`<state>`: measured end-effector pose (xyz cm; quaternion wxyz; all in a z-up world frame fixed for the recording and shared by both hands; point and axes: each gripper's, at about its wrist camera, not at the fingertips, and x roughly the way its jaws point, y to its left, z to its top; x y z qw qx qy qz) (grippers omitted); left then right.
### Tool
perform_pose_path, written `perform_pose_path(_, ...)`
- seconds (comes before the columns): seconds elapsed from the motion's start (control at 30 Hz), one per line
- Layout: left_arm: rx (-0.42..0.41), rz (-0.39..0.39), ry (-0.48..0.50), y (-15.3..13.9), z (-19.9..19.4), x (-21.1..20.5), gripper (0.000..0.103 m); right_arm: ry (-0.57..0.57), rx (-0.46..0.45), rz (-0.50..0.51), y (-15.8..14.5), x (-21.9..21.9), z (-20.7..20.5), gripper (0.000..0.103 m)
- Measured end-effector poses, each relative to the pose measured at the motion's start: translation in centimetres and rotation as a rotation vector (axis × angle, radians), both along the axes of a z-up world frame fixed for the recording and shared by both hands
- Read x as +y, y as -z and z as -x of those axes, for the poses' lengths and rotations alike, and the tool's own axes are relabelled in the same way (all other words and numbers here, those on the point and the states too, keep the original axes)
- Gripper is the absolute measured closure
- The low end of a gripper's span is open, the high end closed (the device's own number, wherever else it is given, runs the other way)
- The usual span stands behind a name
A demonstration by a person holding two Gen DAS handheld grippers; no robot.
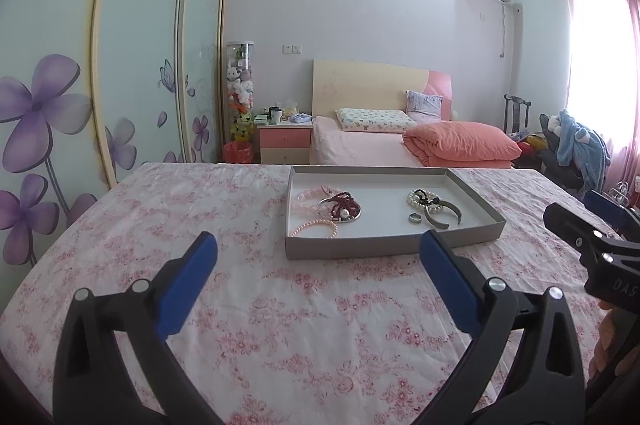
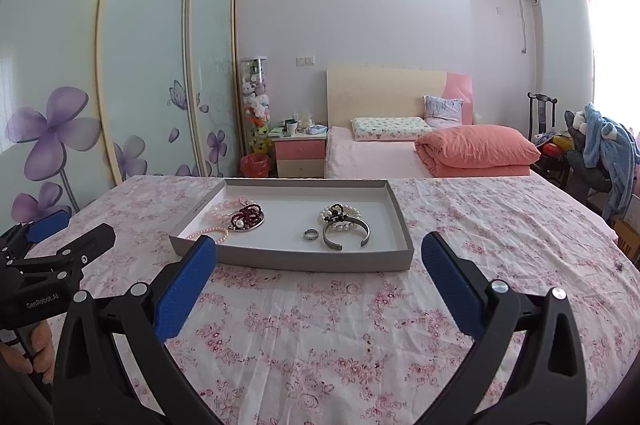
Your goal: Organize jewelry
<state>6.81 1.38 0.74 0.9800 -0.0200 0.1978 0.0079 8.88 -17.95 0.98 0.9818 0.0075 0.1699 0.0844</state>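
A shallow grey tray [image 1: 360, 249] [image 2: 320, 261] lies on the floral cloth ahead of both grippers. In its left part lie pink bead bracelets [image 1: 310, 199] [image 2: 208, 233] and a dark red bead string on a silver bangle [image 1: 346, 207] [image 2: 248, 216]. In its right part lie a pearl bracelet [image 1: 420, 200] [image 2: 340, 212], a silver ring [image 1: 415, 218] [image 2: 310, 234] and a grey cuff bangle [image 1: 444, 219] [image 2: 346, 233]. My left gripper [image 1: 318, 245] is open and empty, short of the tray. My right gripper [image 2: 319, 247] is open and empty at the tray's near wall.
The table carries a pink floral cloth [image 1: 280, 305] [image 2: 480, 225]. Beyond it stand a pink bed [image 1: 380, 141], a nightstand [image 1: 285, 141] and a sliding wardrobe [image 1: 140, 65]. A chair with a blue robe [image 2: 604, 145] is at the right.
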Motion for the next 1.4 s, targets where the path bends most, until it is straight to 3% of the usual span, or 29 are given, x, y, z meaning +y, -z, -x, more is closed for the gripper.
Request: perform_pose_path(1.4,0.036,0.005,-0.011,1.3,-0.6,-0.2,0.004,-0.005,0.047,-0.033,1.5,-0.4,-0.5,0.002)
